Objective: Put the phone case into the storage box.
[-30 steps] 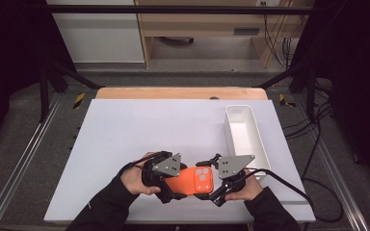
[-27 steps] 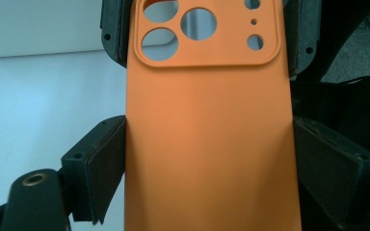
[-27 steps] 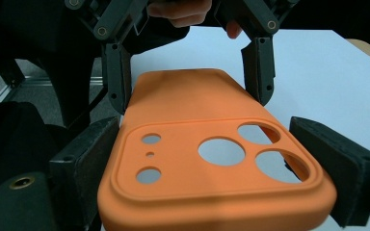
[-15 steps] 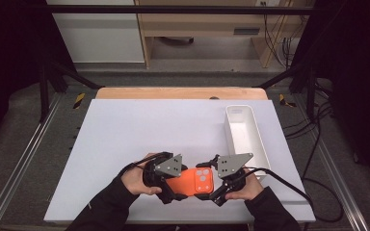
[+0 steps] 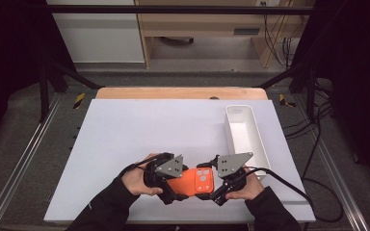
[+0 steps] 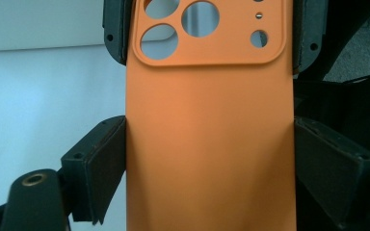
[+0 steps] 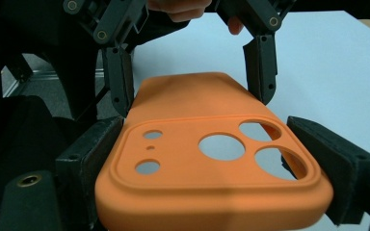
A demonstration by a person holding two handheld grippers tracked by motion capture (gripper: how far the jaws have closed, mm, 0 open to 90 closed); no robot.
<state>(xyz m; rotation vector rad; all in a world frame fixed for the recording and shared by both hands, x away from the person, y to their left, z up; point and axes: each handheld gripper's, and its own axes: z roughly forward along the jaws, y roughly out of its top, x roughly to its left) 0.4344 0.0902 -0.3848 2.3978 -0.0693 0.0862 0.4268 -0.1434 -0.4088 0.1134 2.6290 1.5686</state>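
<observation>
Both of my grippers, left gripper (image 5: 169, 179) and right gripper (image 5: 220, 179), are closed on opposite ends of the orange silicone phone case (image 5: 192, 180), held just above the white surface (image 5: 139, 125), so I should keep the squeeze even to avoid buckling it.

Matt, smooth orange phone case (image 6: 207, 139), rubbery-looking

White bin (image 5: 243, 130) blocks right side; table (image 5: 139, 125) ahead and left open.

Lab or workshop recording bay, white table (image 5: 125, 125), metal rails (image 5: 24, 159), loose cables (image 5: 318, 144), dark curtained sides
</observation>
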